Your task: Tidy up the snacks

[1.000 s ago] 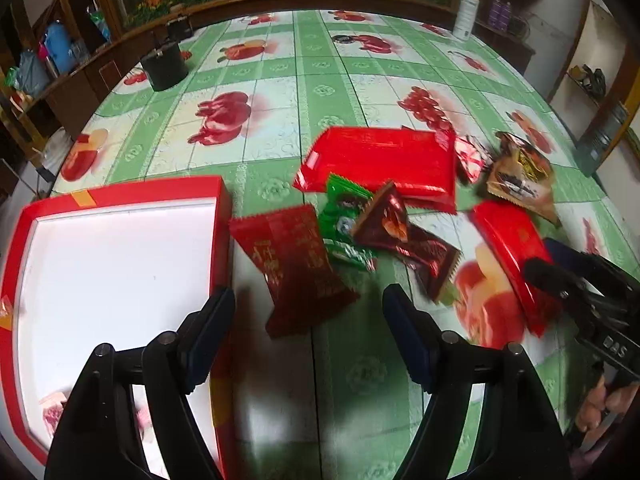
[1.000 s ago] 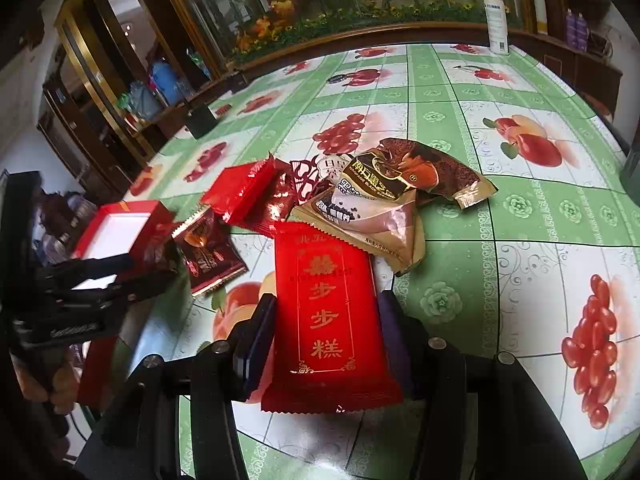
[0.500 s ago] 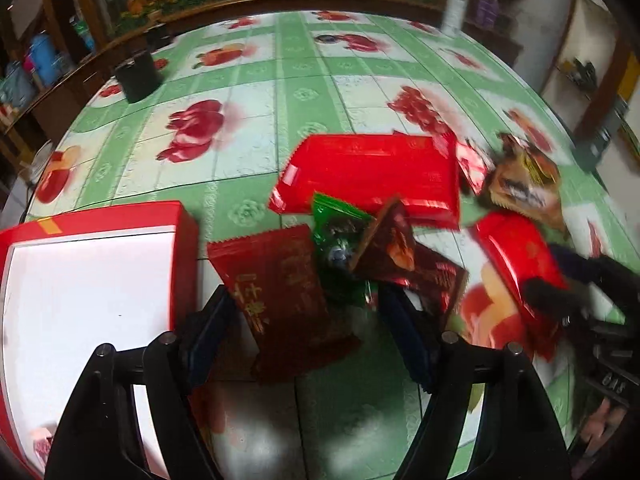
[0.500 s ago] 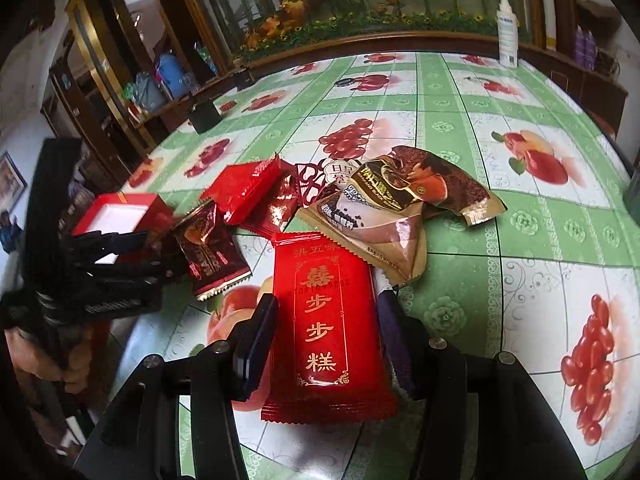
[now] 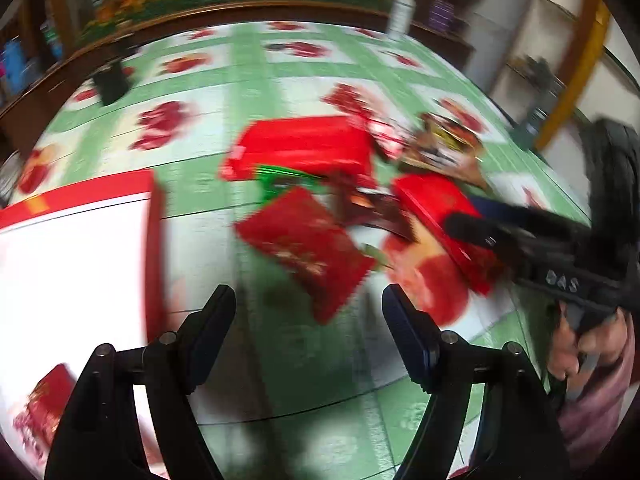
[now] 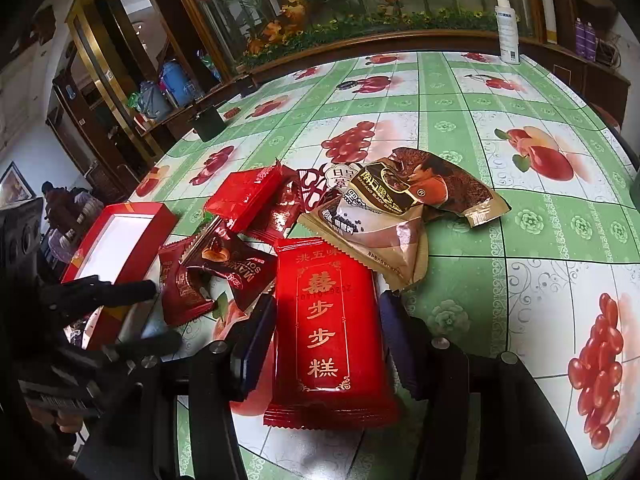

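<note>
Right wrist view: my right gripper (image 6: 326, 336) straddles flat red foil snack pack (image 6: 326, 332) at lower centre, jaws spread either side, long axis along my fingers; pad contact unclear.

One red box (image 6: 132, 240), one spray bottle (image 6: 507, 28), two brown packets (image 6: 424, 192), several red packets (image 6: 326, 328).

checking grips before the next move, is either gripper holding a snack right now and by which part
The right gripper straddles the long sides of the red gold-lettered packet; whether it grips is unclear. The left gripper holds nothing.
</note>
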